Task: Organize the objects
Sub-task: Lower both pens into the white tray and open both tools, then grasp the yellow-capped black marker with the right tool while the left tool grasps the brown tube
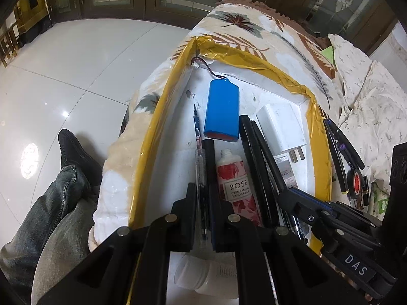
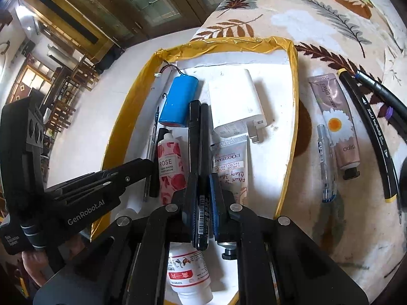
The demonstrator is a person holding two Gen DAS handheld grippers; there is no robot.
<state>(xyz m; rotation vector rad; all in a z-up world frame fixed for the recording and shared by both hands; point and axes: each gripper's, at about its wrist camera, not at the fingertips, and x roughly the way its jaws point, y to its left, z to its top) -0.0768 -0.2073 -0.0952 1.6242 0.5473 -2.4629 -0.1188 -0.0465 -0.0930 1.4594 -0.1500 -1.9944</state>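
1. While the right gripper (image 2: pixel 203 198) pinches a slim black plastic marker (image 2: pixel 201 178) above the white foam tray with yellow tape rim (image 2: pixel 292 106), the left gripper (image 1: pixel 203 203) is pressed onto a black pen (image 1: pixel 209 167).
2. Glossy floral tube (image 2: pixel 169 167) in the tray: "ROSE HAND CREAM".
3. Smooth blue cylindrical battery pack (image 2: pixel 178 101) at the tray's far end.

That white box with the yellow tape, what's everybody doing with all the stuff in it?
A person is tidying small things into the white tray on a leaf-print blanket. The right gripper is shut on a black marker over the tray. The left gripper is shut on a clear pen beside the rose hand cream. A blue battery pack and white charger already lie inside. A daisy tube and more markers still wait outside.
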